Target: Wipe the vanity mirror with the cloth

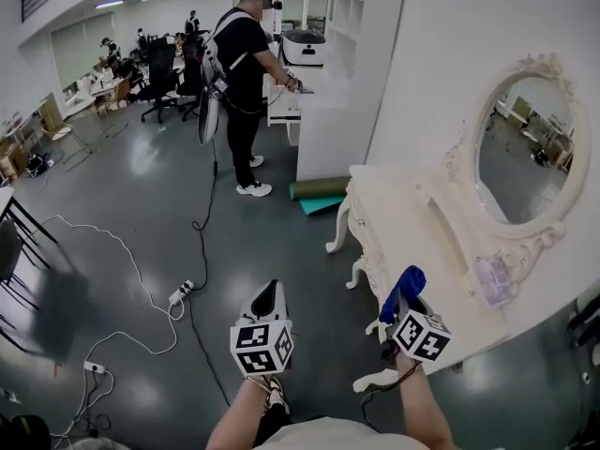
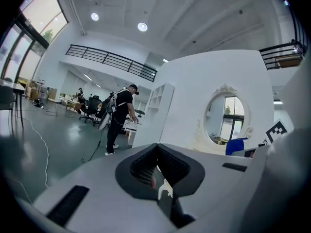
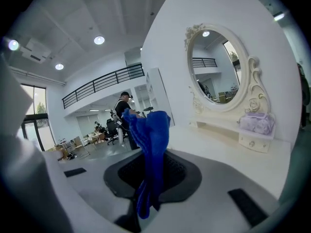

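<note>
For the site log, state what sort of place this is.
Probably an open-plan office or lab hall with a staged corner: office chairs at the back, cables and a power strip on the grey floor, and a white vanity table with an oval mirror.

Large open-plan office hall, glossy grey floor point(image 1: 131, 195), black swivel office chairs point(image 1: 157, 75) and cluttered desks point(image 1: 94, 90) at the far end, black-railed mezzanine balcony point(image 2: 112, 61), white cables point(image 1: 122, 247) trailing across it
</note>
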A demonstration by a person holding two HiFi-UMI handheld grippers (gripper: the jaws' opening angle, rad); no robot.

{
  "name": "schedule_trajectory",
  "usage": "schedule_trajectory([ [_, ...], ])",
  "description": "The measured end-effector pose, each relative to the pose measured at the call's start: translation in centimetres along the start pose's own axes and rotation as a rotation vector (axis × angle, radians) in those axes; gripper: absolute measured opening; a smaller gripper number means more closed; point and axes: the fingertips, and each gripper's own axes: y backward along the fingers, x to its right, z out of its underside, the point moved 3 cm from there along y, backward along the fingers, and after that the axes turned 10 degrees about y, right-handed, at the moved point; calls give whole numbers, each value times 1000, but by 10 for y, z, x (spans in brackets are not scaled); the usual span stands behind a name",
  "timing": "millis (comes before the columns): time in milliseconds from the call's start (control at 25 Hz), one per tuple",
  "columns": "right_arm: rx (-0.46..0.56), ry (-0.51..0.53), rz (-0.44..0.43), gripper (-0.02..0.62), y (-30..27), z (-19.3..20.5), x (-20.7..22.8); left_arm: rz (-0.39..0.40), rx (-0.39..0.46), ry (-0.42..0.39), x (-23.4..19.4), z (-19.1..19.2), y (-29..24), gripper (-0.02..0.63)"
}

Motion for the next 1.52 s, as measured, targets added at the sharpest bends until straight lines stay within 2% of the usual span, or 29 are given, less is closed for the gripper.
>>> schedule_trajectory([
  [280, 34, -1, 71, 66, -57, -28, -42, 37, -21, 8, -60, -44, -60, 3],
  [480, 14, -10, 109, 66, -87, -24, -58, 52, -63, 2, -92, -54, -96, 3],
  [600, 8, -21, 154, 66, -94, -25, -54, 81, -100, -3, -96, -56, -120, 3],
  [960, 39, -113, 374, 66, -85, -33, 18, 273, -184, -83, -41, -46, -196, 3],
  [1080, 25, -145, 423, 66, -92, -27, 42, 297, -206, -96, -31, -38, -219, 3],
  [1320, 35, -180, 443, 66, -148, -39, 80, 317, -214, -106, -7, -37, -285, 3],
  [1520, 42, -183, 438, 66, -200, -64, 120, 360, -235, -147, 39, -35, -356, 3],
])
